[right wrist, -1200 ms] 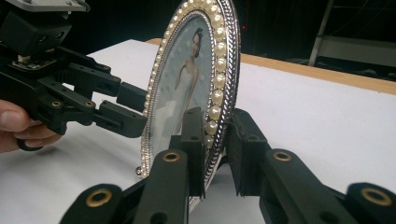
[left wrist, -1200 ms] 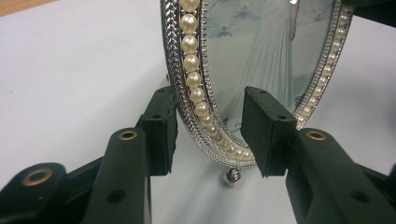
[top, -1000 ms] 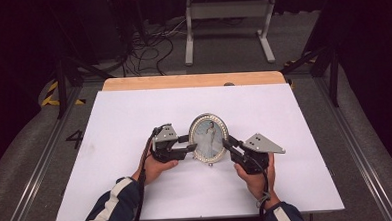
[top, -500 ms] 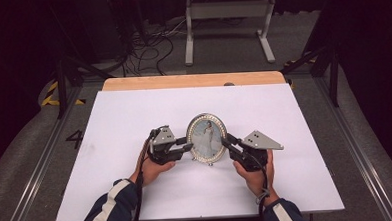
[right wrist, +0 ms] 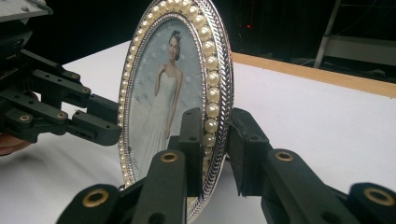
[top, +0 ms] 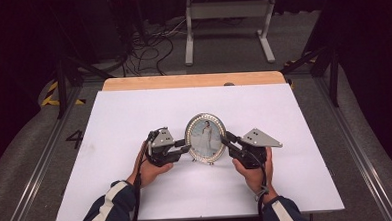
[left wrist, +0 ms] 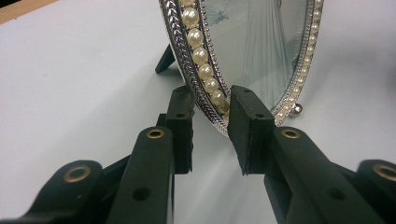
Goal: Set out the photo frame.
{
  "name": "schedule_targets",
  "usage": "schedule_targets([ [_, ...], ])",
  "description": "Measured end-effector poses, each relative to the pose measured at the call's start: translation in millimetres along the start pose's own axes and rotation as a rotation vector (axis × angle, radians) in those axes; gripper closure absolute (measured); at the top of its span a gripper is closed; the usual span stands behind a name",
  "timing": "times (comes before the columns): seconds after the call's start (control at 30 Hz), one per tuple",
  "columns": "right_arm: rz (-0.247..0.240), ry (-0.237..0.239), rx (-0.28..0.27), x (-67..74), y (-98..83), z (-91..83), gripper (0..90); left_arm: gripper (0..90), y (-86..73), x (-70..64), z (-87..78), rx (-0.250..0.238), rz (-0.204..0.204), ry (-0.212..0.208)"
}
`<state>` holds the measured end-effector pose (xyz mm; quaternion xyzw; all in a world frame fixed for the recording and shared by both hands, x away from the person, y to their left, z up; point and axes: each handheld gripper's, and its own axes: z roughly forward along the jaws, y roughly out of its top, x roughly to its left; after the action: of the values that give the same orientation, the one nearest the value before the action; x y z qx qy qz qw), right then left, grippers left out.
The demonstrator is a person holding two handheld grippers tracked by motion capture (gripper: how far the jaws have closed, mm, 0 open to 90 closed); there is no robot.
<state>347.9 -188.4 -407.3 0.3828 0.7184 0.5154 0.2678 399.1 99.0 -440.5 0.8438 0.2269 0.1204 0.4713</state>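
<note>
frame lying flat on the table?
No: in the right gripper view the oval picture frame stands upright on the white table, its rim between the right gripper jaws.

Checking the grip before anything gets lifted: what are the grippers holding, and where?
The oval picture frame, by its pearl rim: the right gripper clamps one side edge; the left gripper, jaws just closing, pinches the opposite edge.

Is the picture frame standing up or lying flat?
Standing up. The oval picture frame rises on edge from the white table, its back stand on the table, with the left gripper and right gripper at its rim.
</note>
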Motion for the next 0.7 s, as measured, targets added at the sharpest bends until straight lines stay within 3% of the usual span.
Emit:
schedule_targets([
  [0.7,0.006,-0.004,0.005,-4.2,1.6,3.5,76.3,71.2,-0.3,-4.2,0.0,0.011,0.017,-0.003],
])
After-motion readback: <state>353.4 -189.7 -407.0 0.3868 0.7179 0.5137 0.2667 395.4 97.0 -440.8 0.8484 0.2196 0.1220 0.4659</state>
